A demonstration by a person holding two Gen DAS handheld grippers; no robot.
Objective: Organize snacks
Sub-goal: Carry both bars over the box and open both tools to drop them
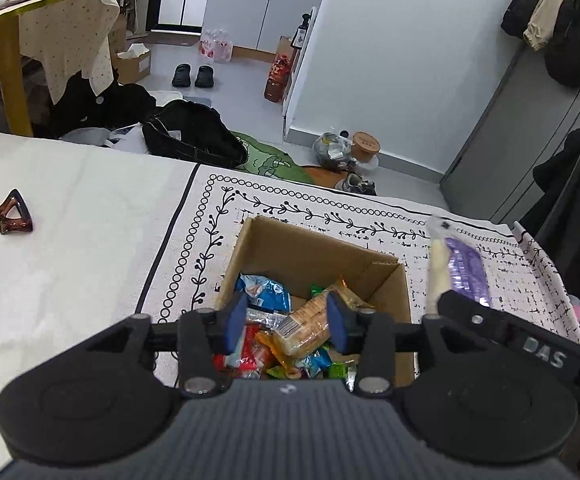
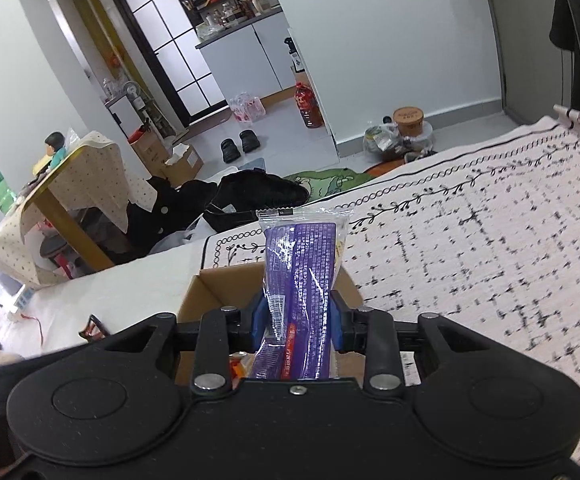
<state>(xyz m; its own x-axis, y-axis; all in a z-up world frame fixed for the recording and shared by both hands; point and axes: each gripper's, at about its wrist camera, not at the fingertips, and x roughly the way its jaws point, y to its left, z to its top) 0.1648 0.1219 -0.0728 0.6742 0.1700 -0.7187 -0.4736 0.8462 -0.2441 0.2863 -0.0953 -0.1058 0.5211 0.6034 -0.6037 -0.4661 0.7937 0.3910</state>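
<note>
Left tongs [image 1: 286, 322] parted (empty) over cardboard box [image 1: 385, 276], right tongs [image 2: 299, 320] clamping purple snack packet [image 2: 301, 264].

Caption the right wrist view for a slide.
Right tongs grip a purple snack packet above the cardboard box.

Purple snack packet [image 2: 301, 276] above snack-filled box [image 1: 313, 256]

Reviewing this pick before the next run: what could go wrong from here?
1. The right claw pinches the purple snack packet near its lower part, so most of it stands above the pads; the slick film could slip or flop over.
2. The left claw hangs open over the loose pile in the cardboard box; closing may catch two wrappers at once.
3. Both claws work beside the same box and could collide.
</note>
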